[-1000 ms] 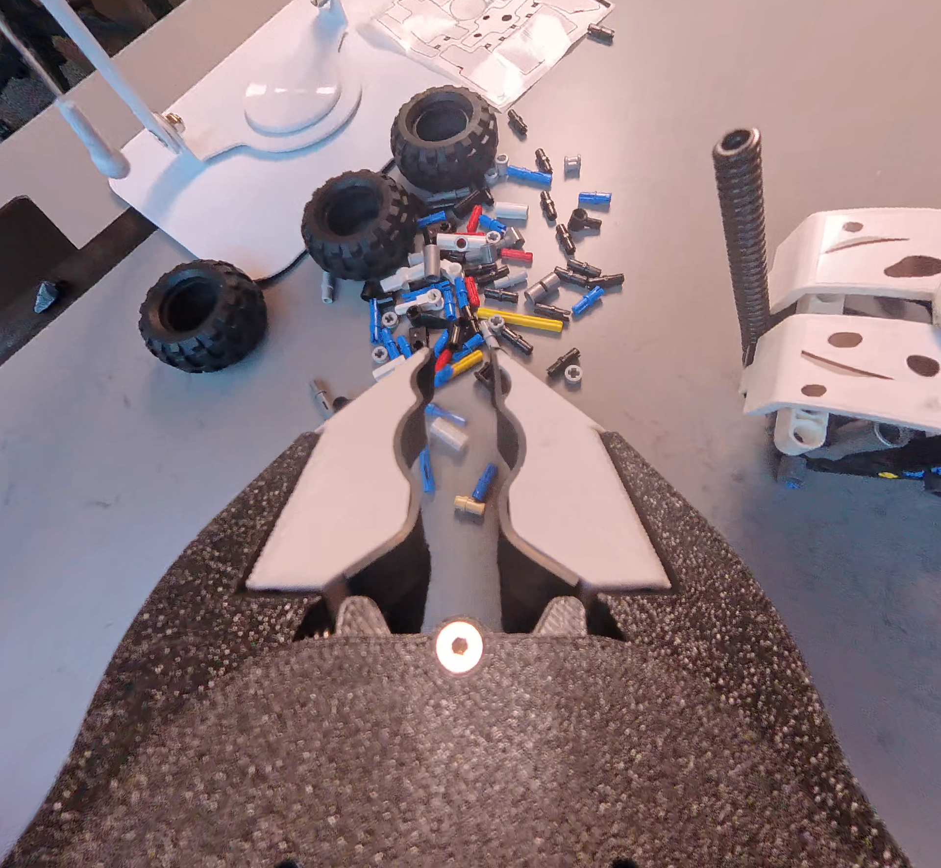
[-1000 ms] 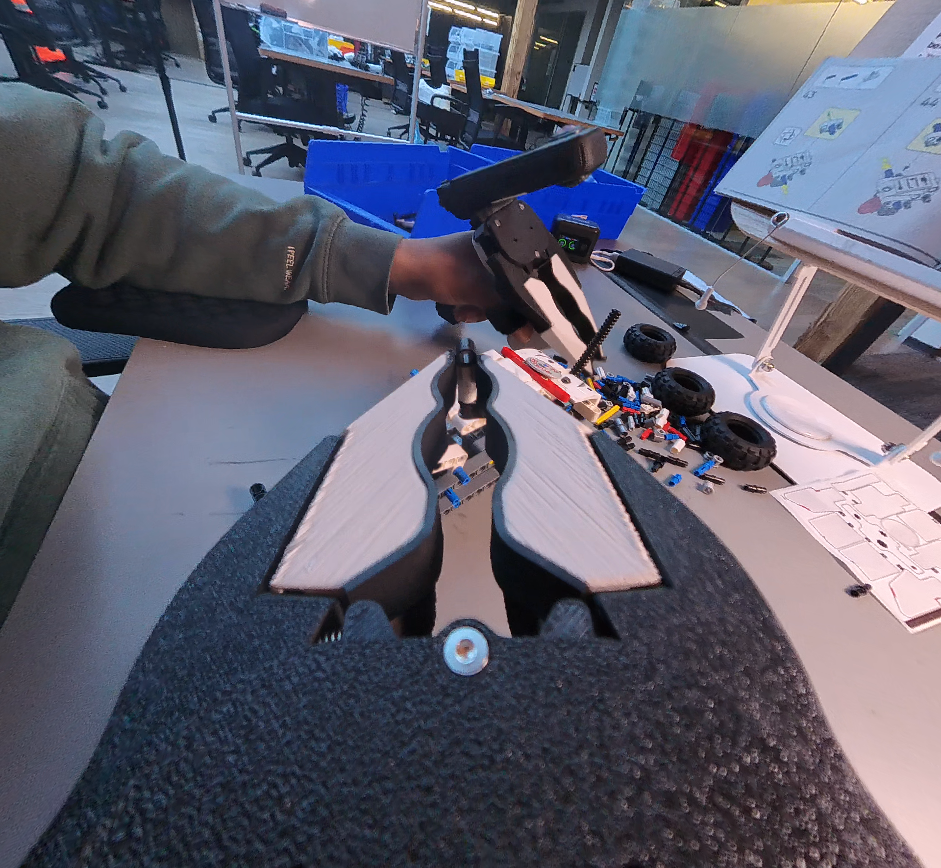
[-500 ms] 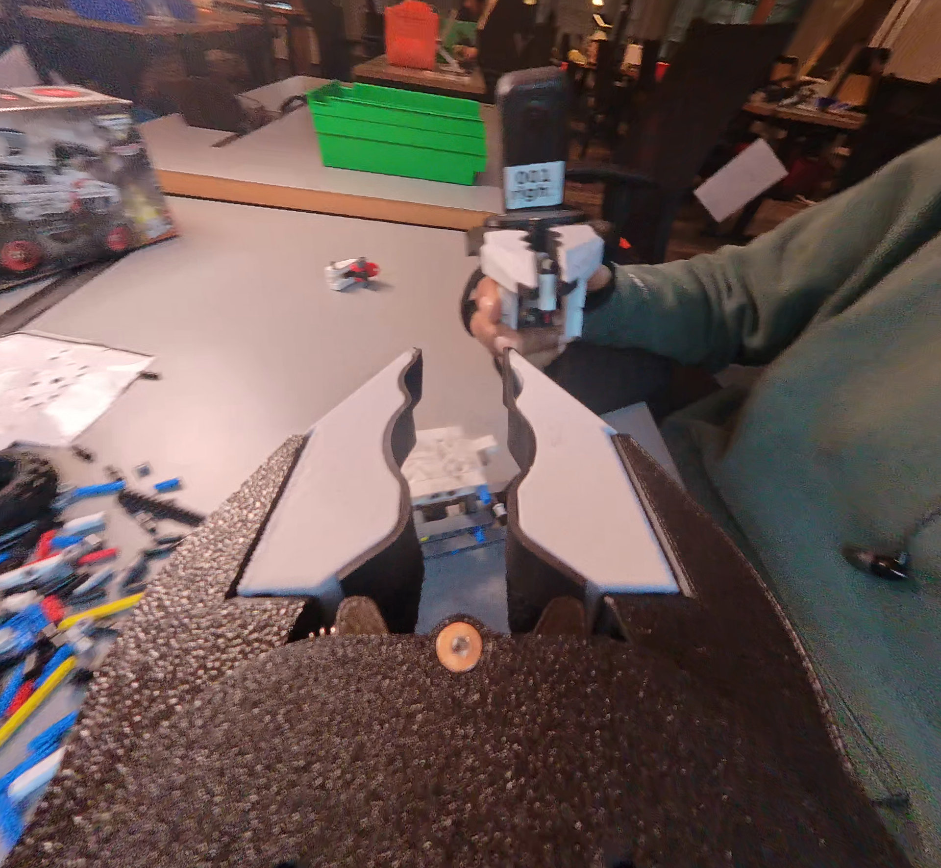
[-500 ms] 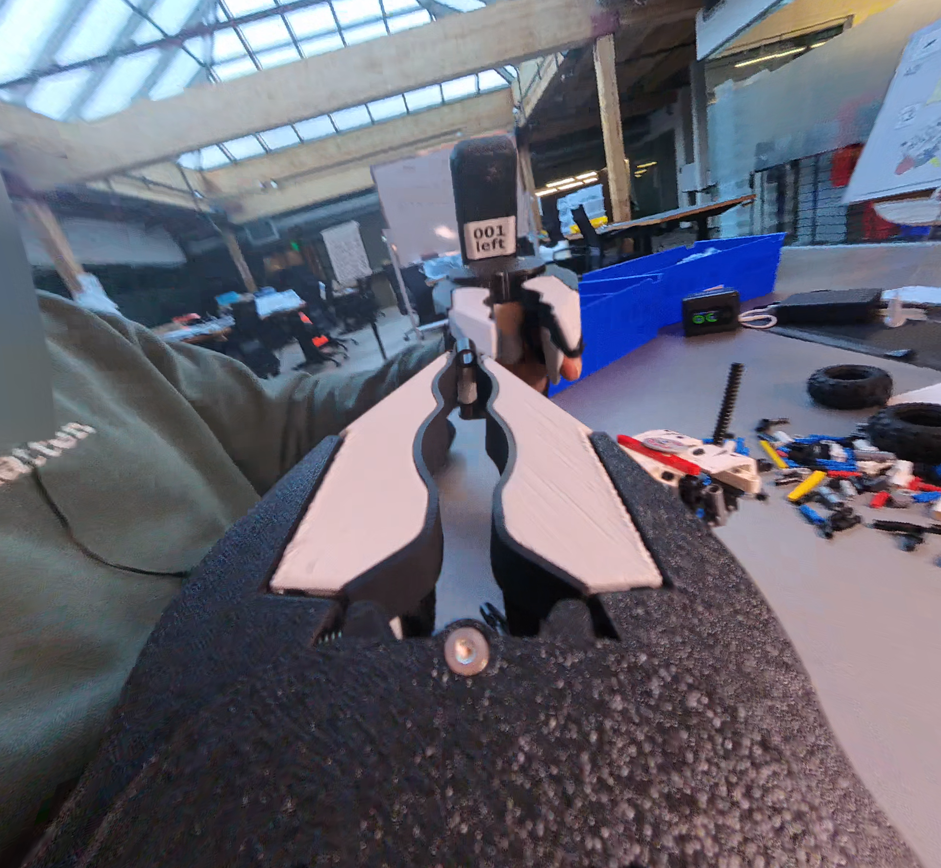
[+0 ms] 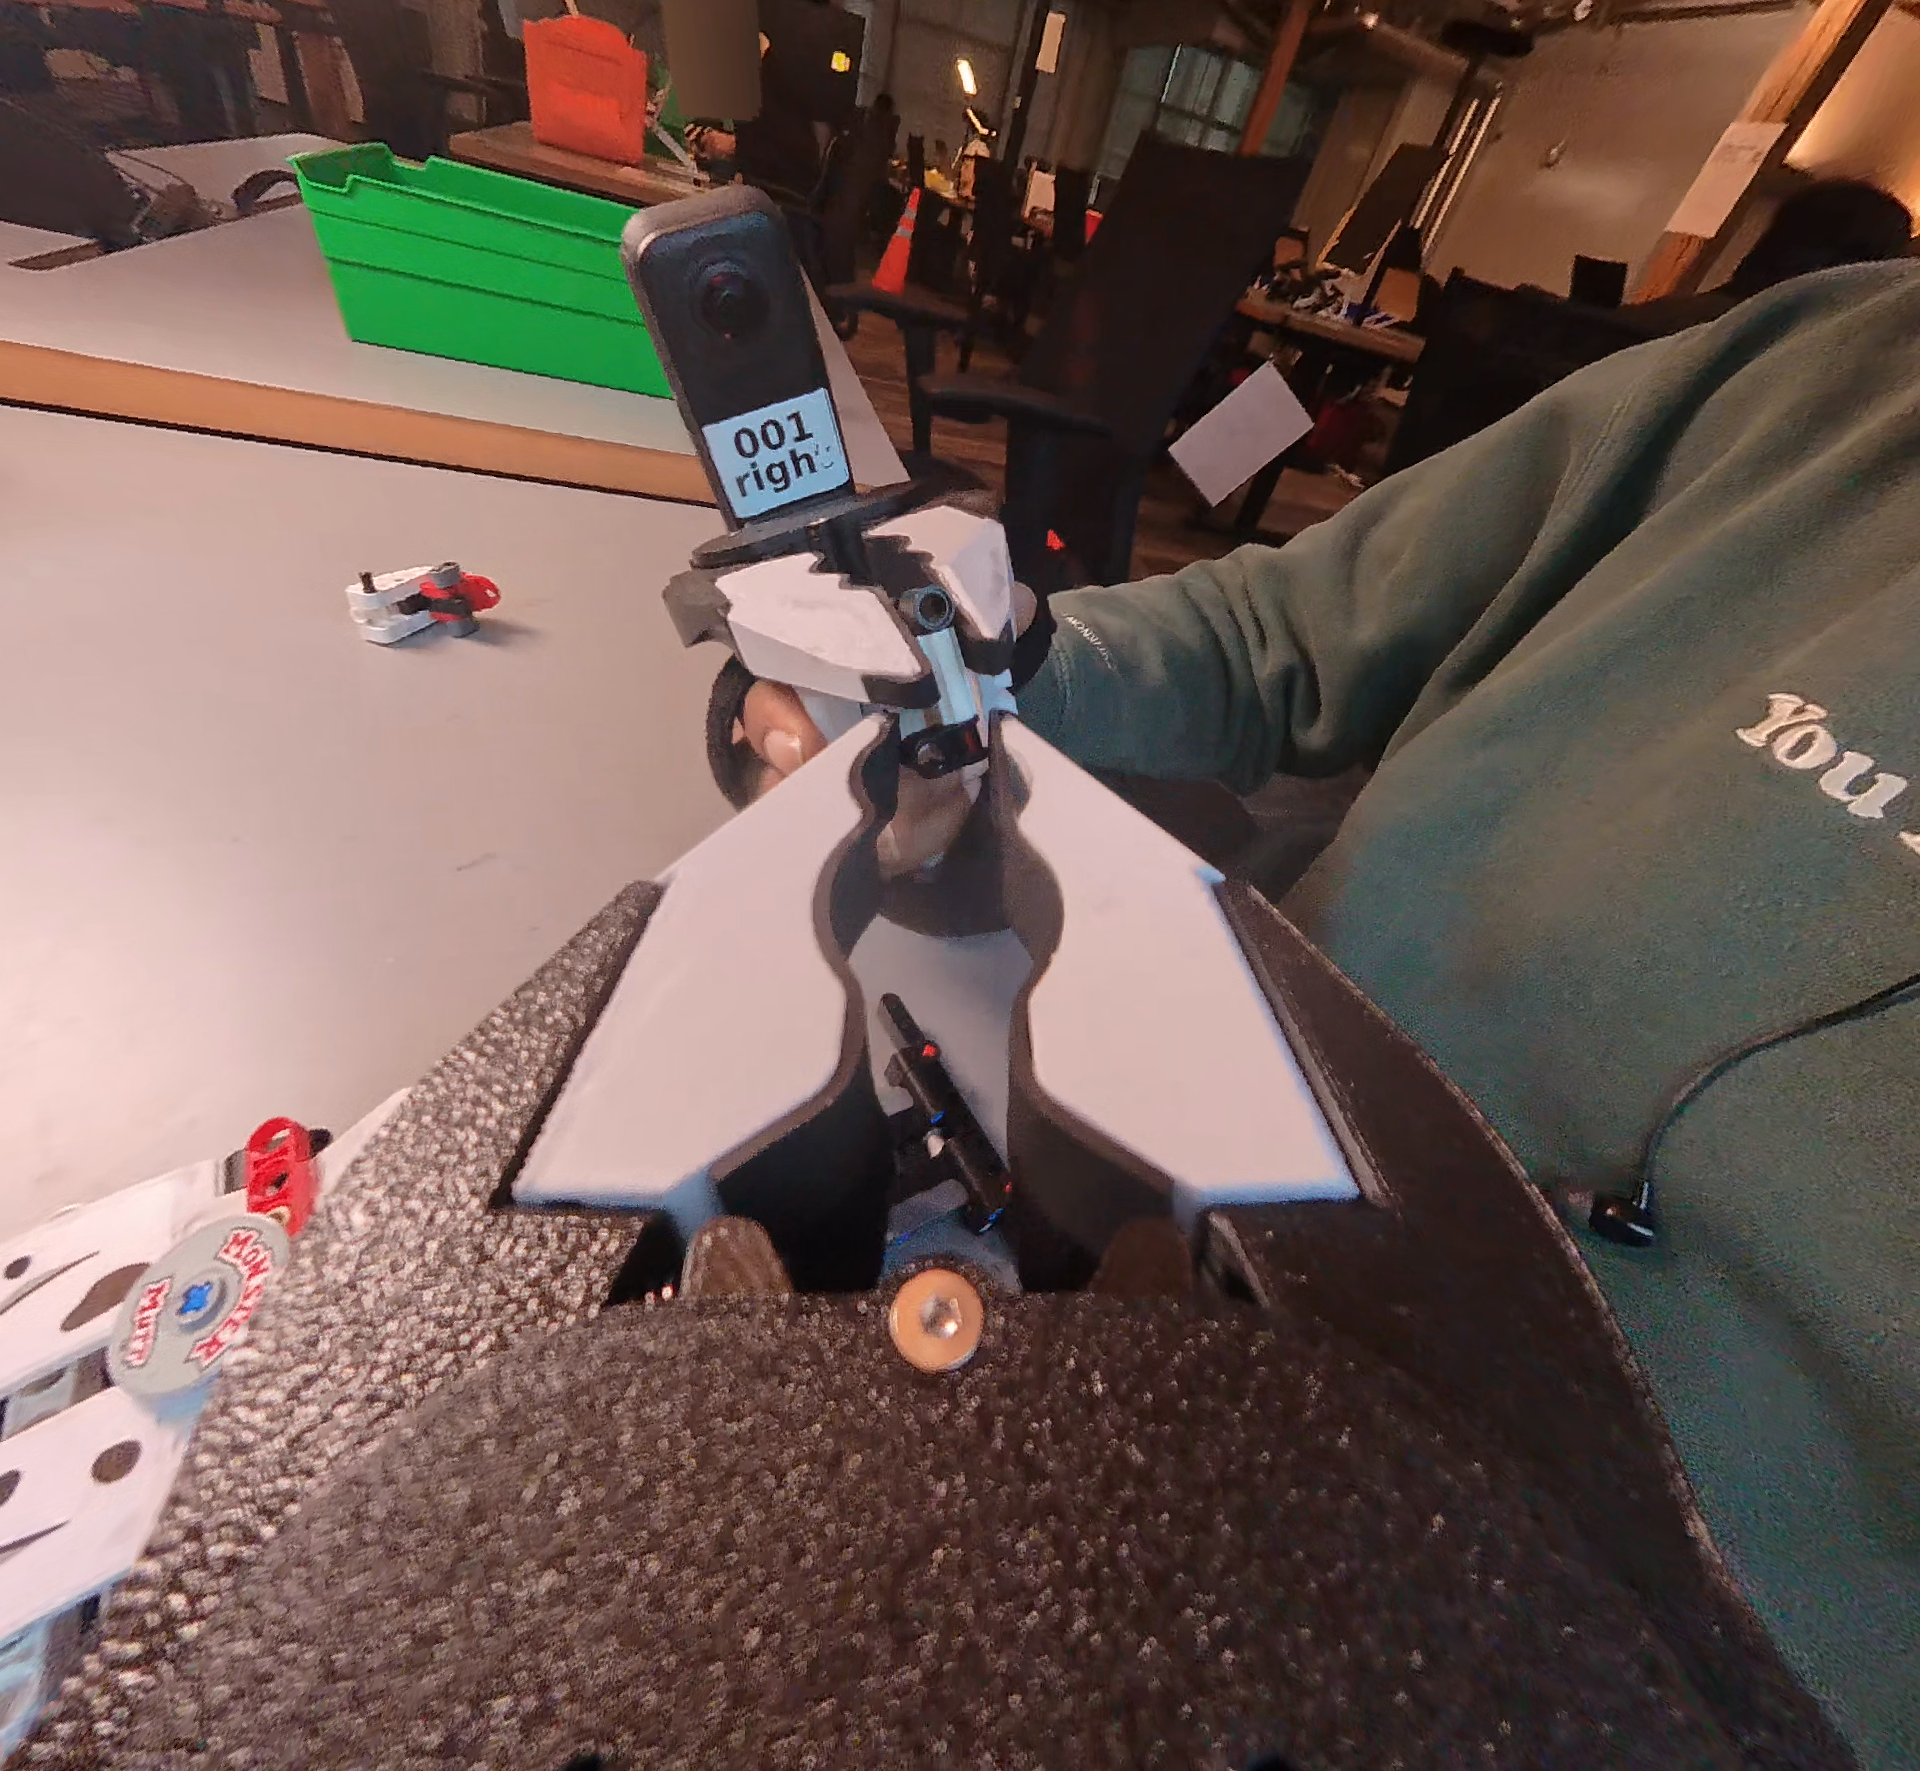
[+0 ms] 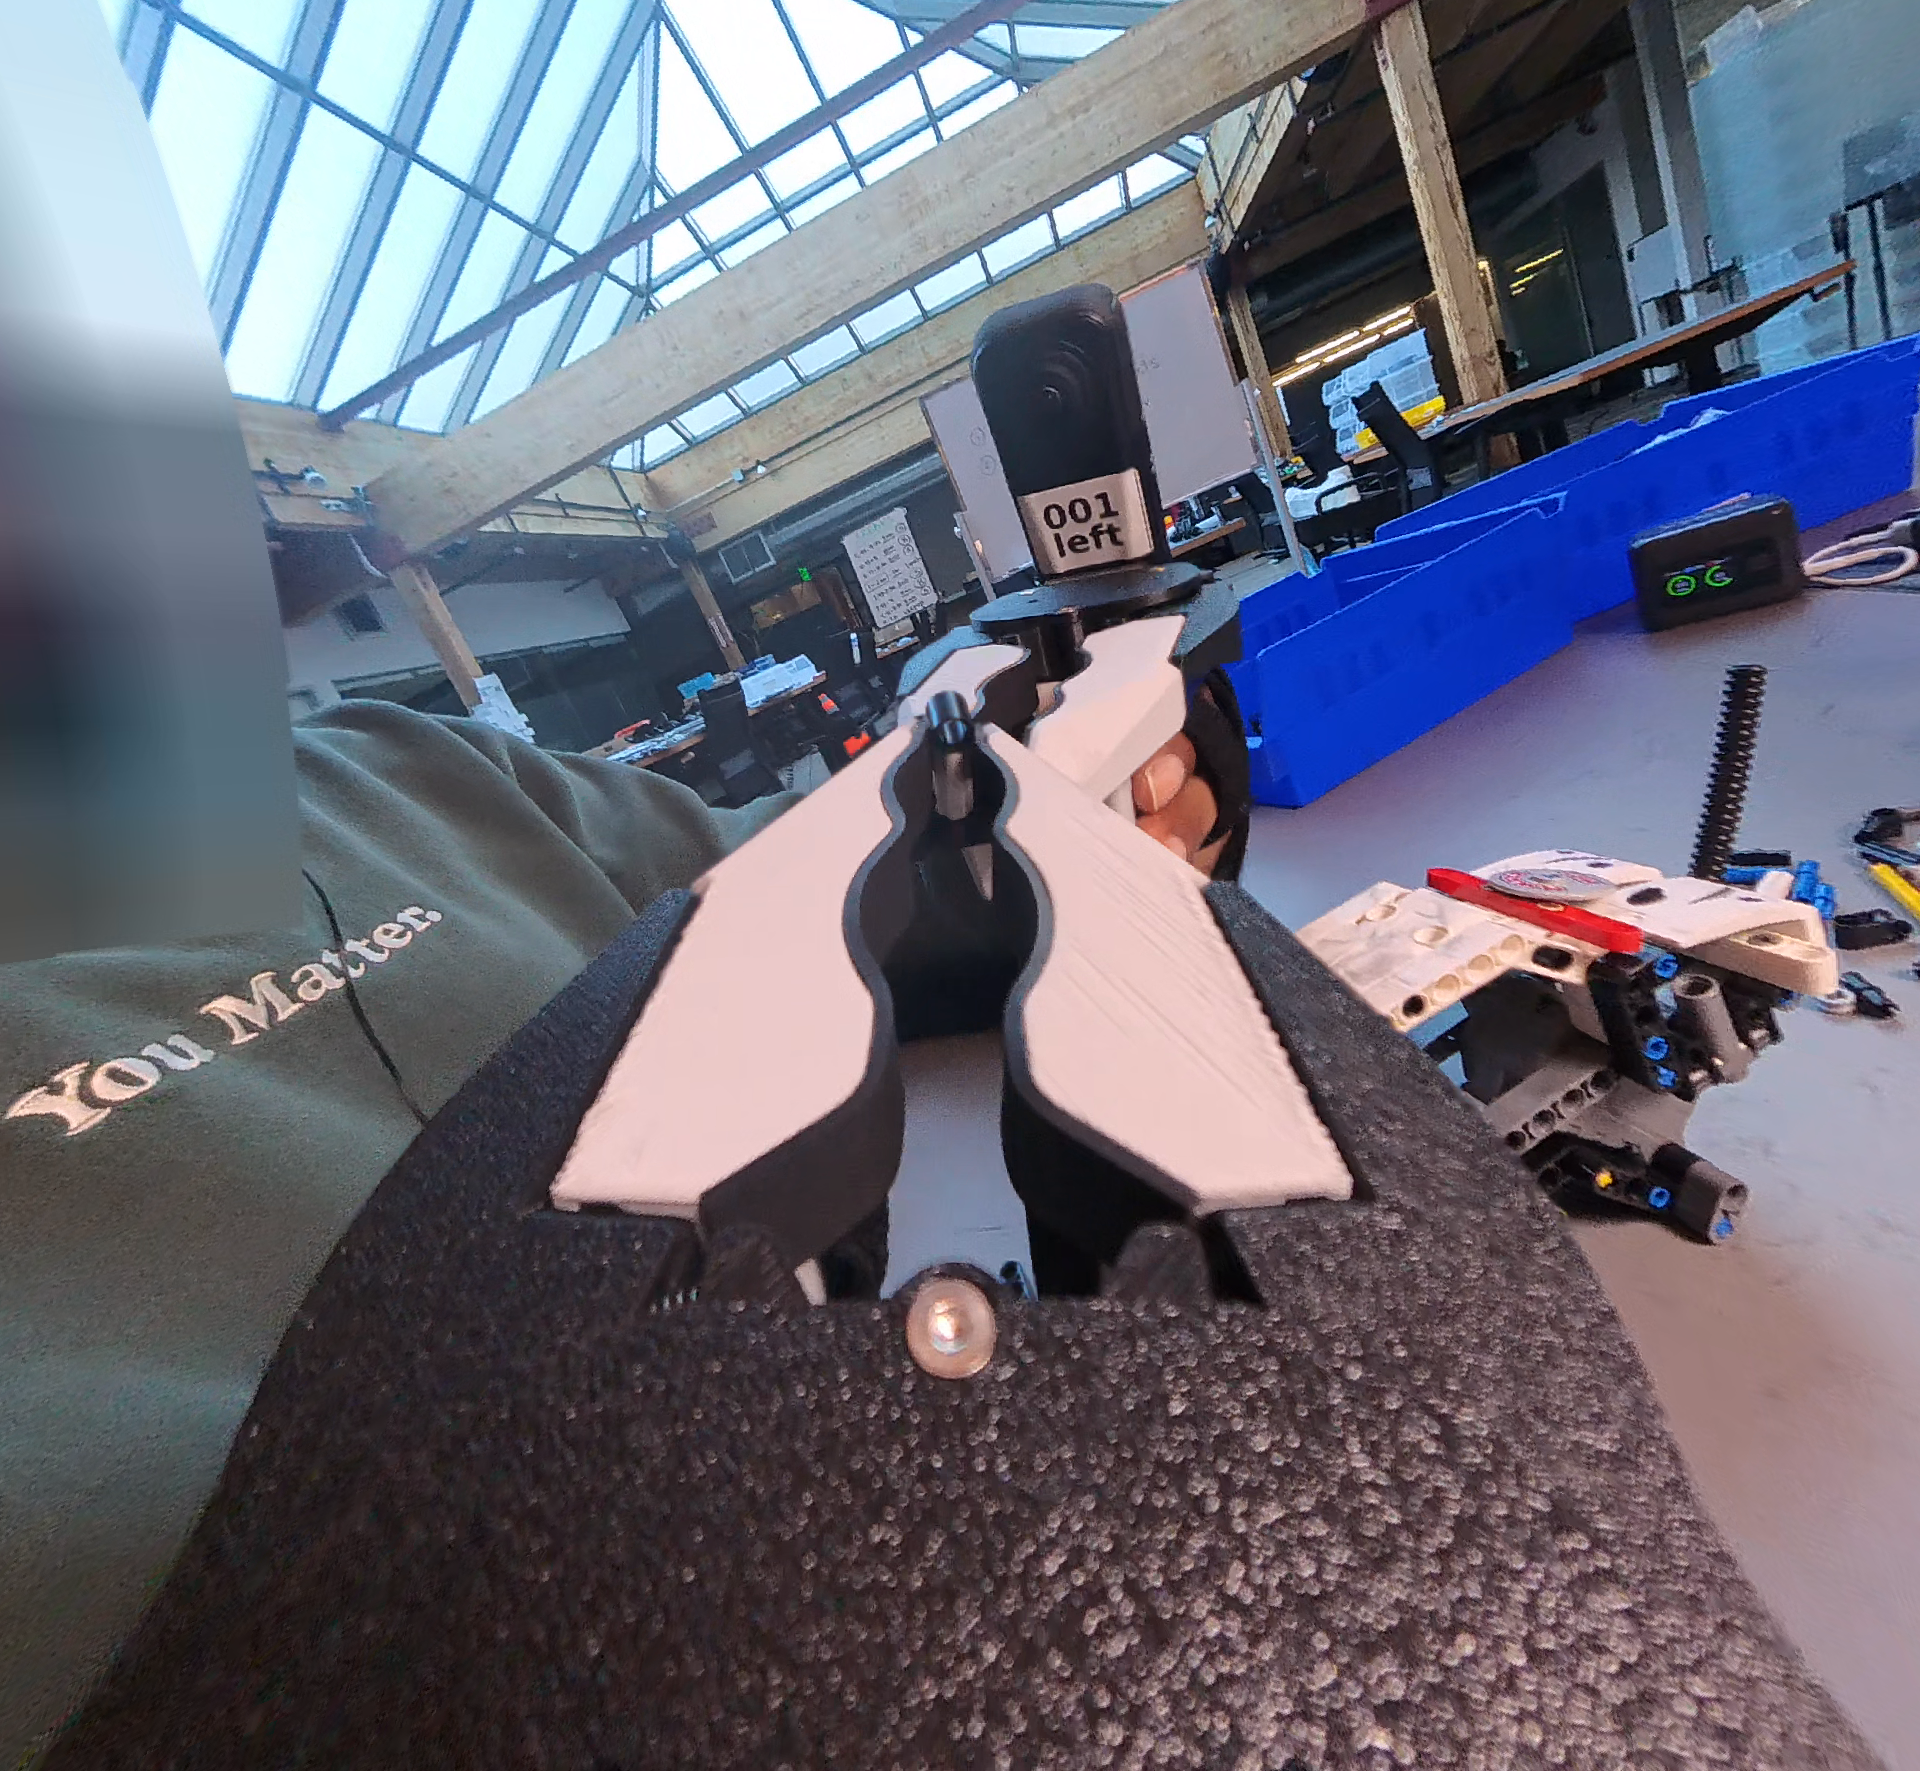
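Left wrist view: the left gripper (image 5: 930,755) is no longer looking down at the loose-parts pile as it was a second ago. It is now pointing up and level, straight at the right gripper (image 5: 920,672).

- **Far left:** the white model body (image 5: 94,1389) is sitting at the frame edge. A small white-and-red sub-assembly (image 5: 416,597) is lying alone on the tabletop (image 5: 260,838), with green bins (image 5: 468,298) behind it.
- **Centre:** the left fingers are standing narrowly apart with nothing clamped. The right gripper is presenting a small grey-and-black pin piece (image 5: 945,682) tip to tip, and its lower black end is sitting right in the left fingers' gap. Contact cannot be told.
- **Right:** a green sleeve (image 5: 1351,661) is filling the frame.

Right wrist view: it too has swung up off the tabletop.

- **Centre:** the right fingers are pinching the pin piece, nearly closed. The left gripper is facing them just beyond.
- **Right:** the model is resting on the tabletop, well clear of both grippers. A black ribbed rod (image 6: 1730,765) and scattered parts (image 6: 1870,869) are lying behind it.
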